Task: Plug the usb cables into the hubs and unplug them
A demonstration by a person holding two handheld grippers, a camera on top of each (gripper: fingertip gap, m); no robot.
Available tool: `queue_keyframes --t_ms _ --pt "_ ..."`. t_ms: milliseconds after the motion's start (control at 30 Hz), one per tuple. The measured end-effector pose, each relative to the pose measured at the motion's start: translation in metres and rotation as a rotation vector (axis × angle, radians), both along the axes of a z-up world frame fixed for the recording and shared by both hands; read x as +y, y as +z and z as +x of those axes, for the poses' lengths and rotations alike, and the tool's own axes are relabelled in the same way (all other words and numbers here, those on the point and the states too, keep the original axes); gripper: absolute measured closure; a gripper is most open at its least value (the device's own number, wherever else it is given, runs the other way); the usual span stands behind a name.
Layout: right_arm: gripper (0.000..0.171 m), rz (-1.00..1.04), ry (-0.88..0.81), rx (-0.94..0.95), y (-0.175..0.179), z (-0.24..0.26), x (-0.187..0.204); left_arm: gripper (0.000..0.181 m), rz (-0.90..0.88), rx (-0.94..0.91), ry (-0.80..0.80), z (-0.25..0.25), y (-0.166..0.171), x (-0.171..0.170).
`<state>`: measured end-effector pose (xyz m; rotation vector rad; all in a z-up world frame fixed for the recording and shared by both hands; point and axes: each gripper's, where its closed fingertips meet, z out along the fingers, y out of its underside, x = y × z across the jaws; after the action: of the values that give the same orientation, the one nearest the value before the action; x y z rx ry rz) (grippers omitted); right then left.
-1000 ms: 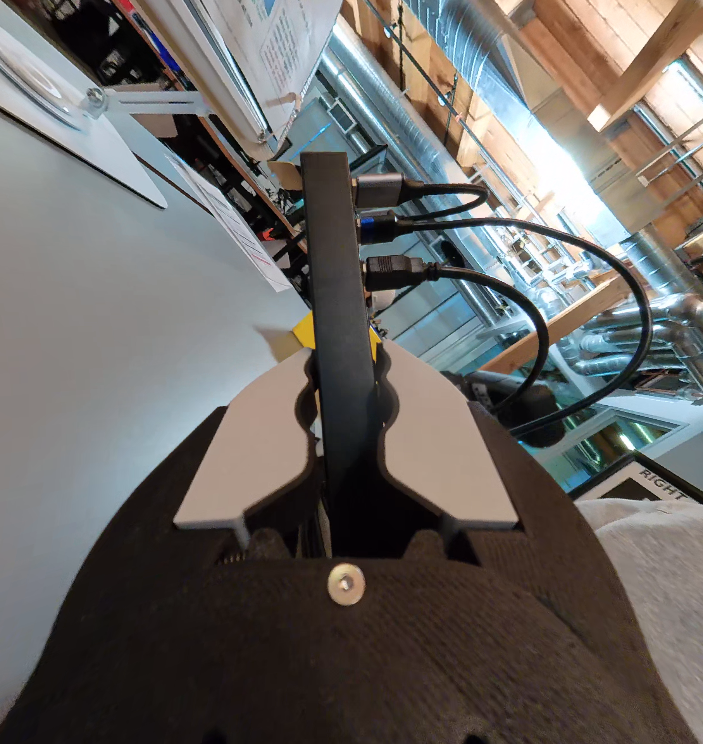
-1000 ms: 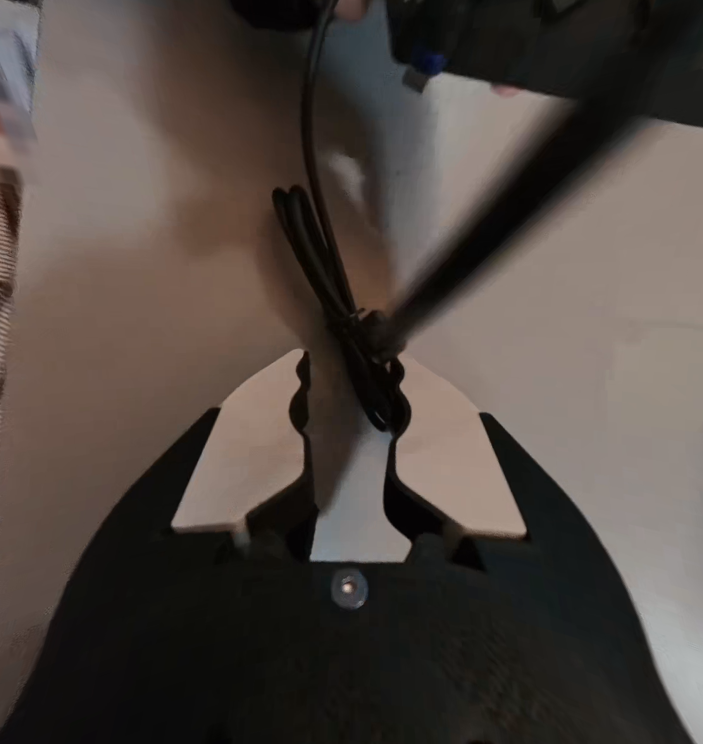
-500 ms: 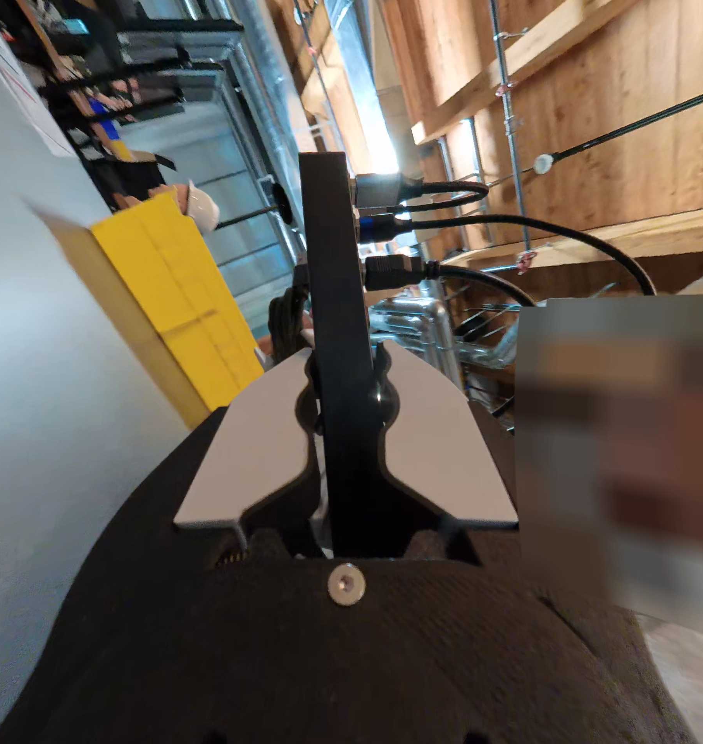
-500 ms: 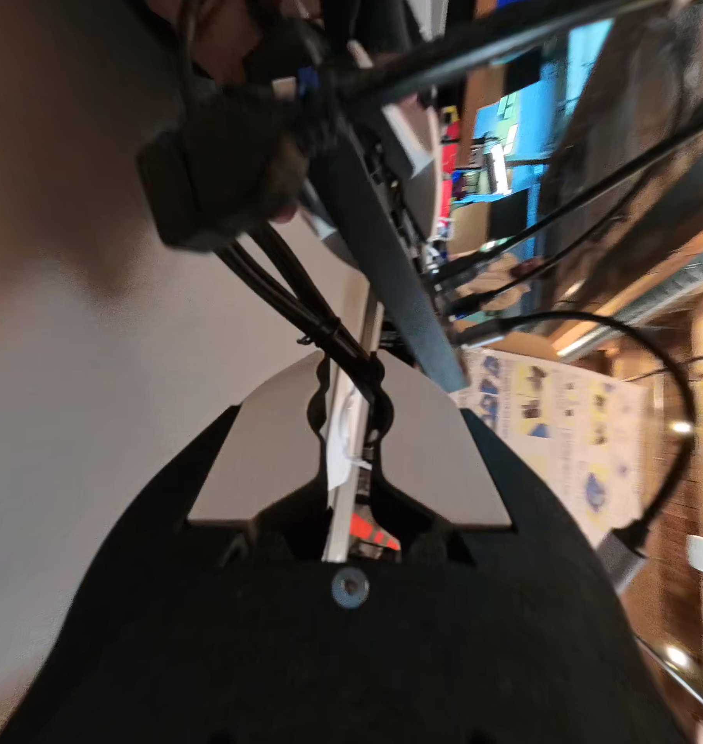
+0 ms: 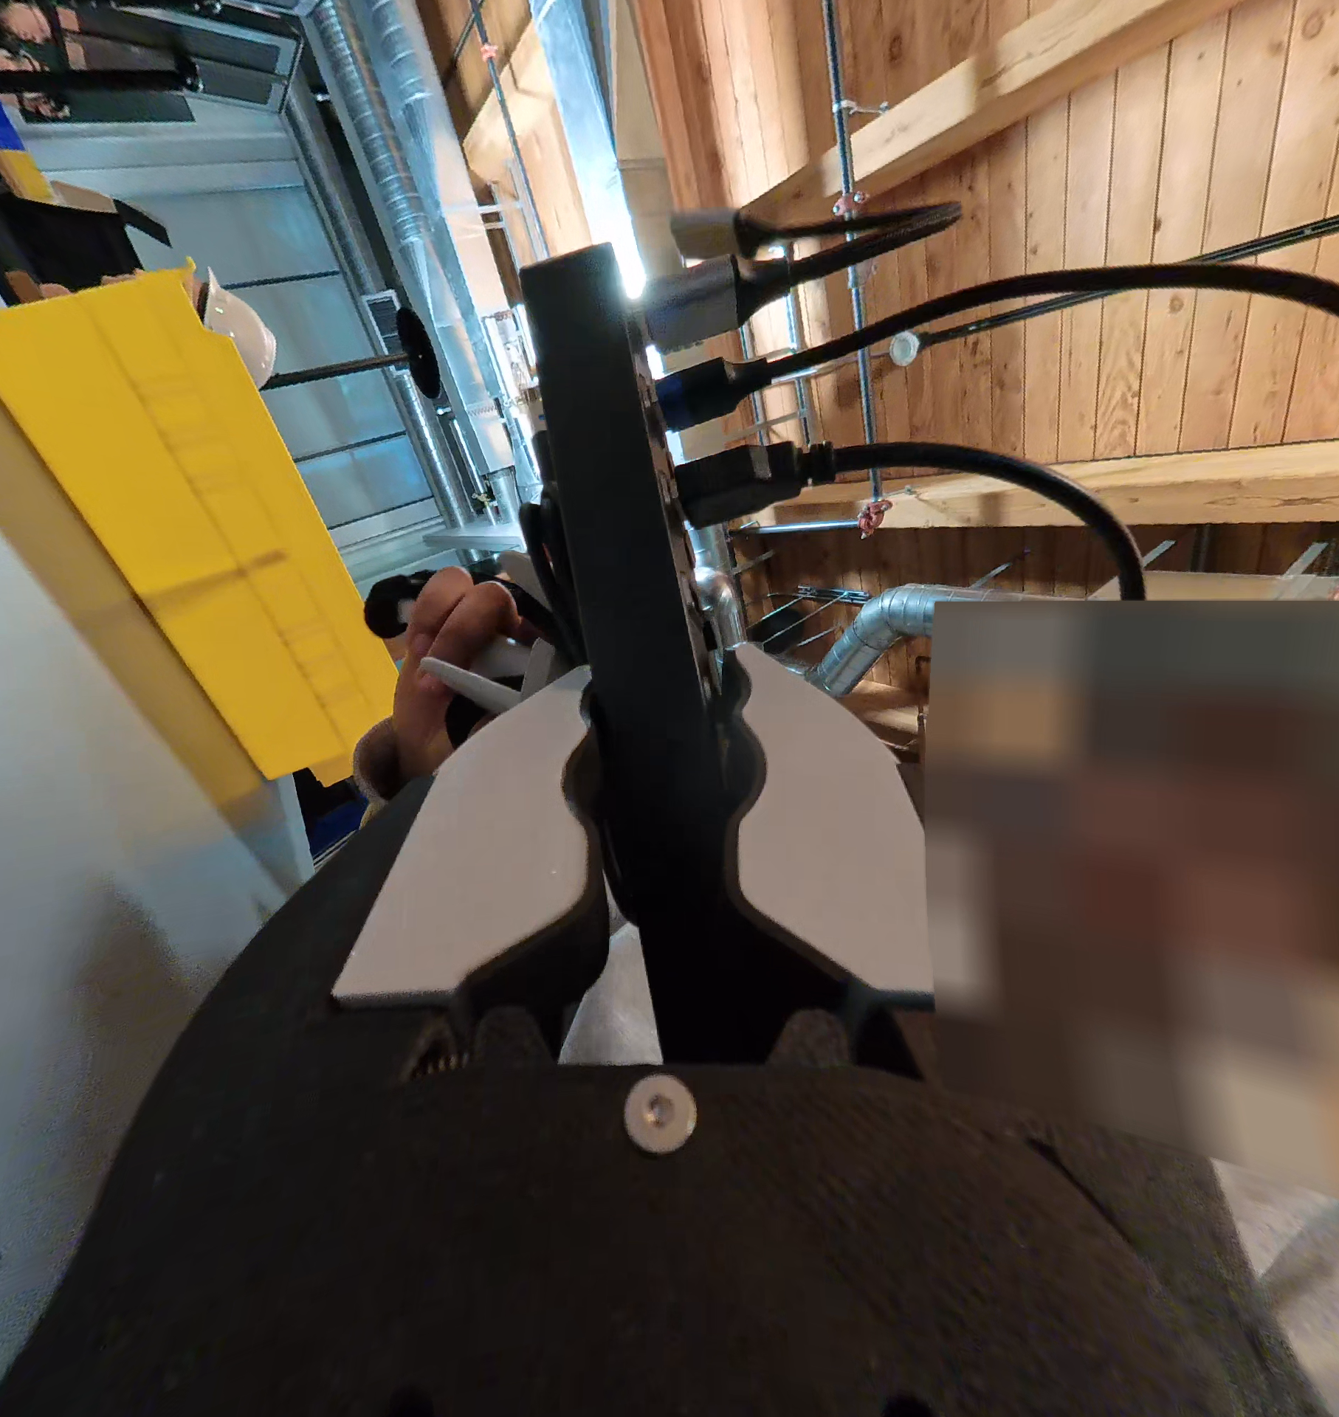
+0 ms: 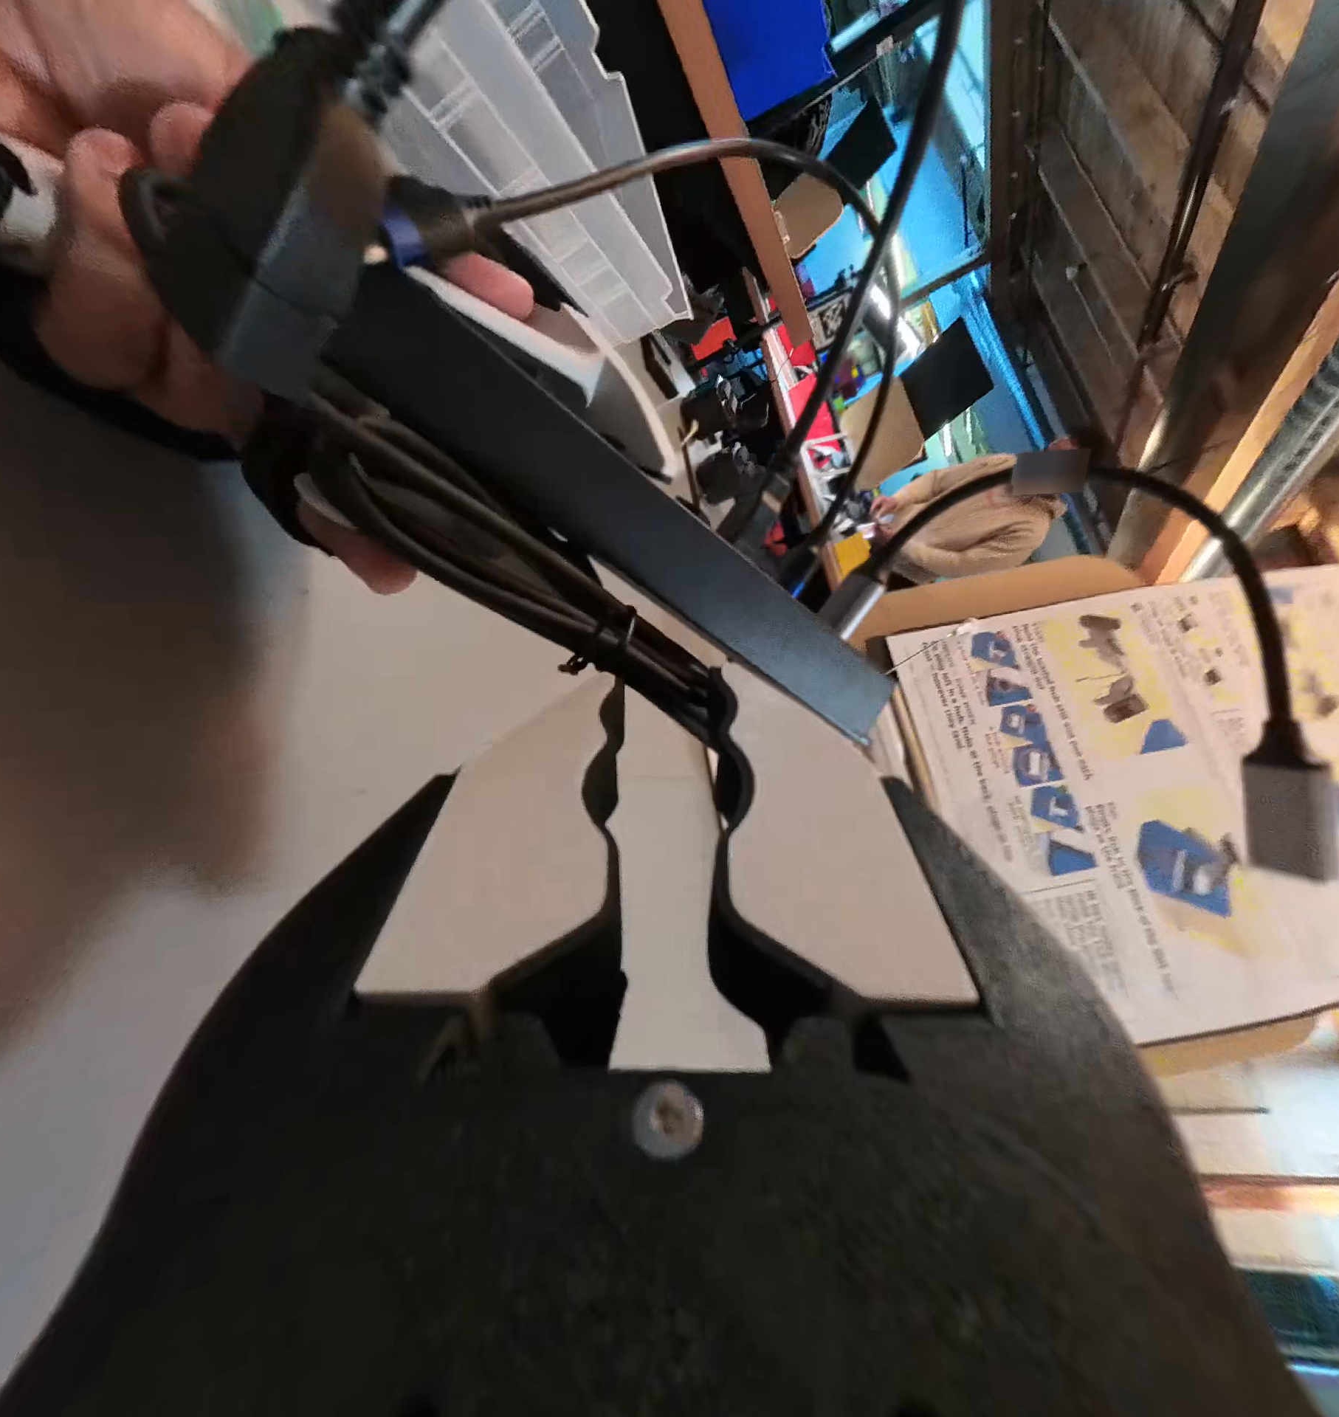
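Hub (image 5: 613, 537) held aloft, clamped in left gripper (image 5: 655, 705); three plugs (image 5: 735, 475) seated, grey plug (image 5: 701, 230) dangling free. Right gripper (image 6: 670, 690) parted, bundled cable (image 6: 498, 567) touching one finger (not pinched). Unplug step judged underway; next plug to be gripped squarely.

Left gripper (image 5: 657, 694): black textured body, curved at the front and filling the lower frame; two flat light-grey fingers (image 5: 490, 843) with wavy black-edged inner profiles; one silver hex-socket screw (image 5: 659, 1112) showing on the centre line behind them.

Right gripper (image 6: 666, 690): showing the same build, black grainy housing, pale grey fingers (image 6: 498, 859) with scalloped inner edges, single silver screw (image 6: 667, 1119) at centre. Motion blur is softening this view.
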<state>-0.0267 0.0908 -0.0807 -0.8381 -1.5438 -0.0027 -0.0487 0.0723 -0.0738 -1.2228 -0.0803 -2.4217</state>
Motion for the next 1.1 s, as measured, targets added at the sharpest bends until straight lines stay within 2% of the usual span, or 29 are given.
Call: queue_keyframes --t_ms 33,367,533,567,633,667,700,767,800,900,933,1033,1100 --pt "0.150 -0.041 -0.010 0.015 -0.001 -0.001 0.002 0.149 -0.001 -0.003 0.006 -0.001 0.000 0.001" --pt "0.146 -0.757 -0.108 0.239 -0.027 -0.008 0.016 0.148 -0.005 -0.050 0.075 -0.015 0.006 0.008" --pt "0.143 -0.917 -0.164 0.281 -0.037 -0.009 0.020 0.149 0.010 -0.042 0.104 -0.021 0.006 0.010" --pt "0.140 -0.952 -0.189 0.306 -0.038 -0.007 0.023 0.149 0.017 -0.045 0.111 -0.022 0.008 0.010" --pt "0.104 -1.044 -0.281 0.439 -0.035 0.000 0.040 0.151 0.047 -0.036 0.110 -0.023 0.010 0.007" --pt "0.099 -1.157 -0.269 0.484 -0.034 0.001 0.041 0.152 0.062 0.008 0.109 -0.019 0.008 0.006" --pt "0.106 -1.305 -0.234 0.519 -0.034 -0.001 0.037 0.153 0.080 0.066 0.122 -0.013 0.005 0.006" --pt "0.110 -1.590 -0.138 0.571 -0.033 -0.005 0.028 0.154 0.126 0.131 0.119 -0.004 0.004 0.001" --pt "0.117 -1.727 -0.058 0.579 -0.031 -0.009 0.020 0.154 0.139 0.141 0.108 0.000 0.005 -0.001" --pt "0.124 -2.074 0.182 0.657 -0.017 -0.013 0.008 0.155 0.118 0.145 0.138 0.001 0.003 0.002" --pt "0.127 -2.146 0.225 0.674 -0.016 -0.013 0.007 0.155 0.107 0.136 0.143 -0.001 0.002 0.003" --pt "0.114 -2.217 0.347 0.707 -0.005 -0.014 0.002 0.155 0.084 0.147 0.164 -0.007 -0.002 0.009" --pt "0.105 -2.178 0.327 0.664 -0.006 -0.018 -0.003 0.155 0.090 0.164 0.163 -0.007 -0.004 0.009"
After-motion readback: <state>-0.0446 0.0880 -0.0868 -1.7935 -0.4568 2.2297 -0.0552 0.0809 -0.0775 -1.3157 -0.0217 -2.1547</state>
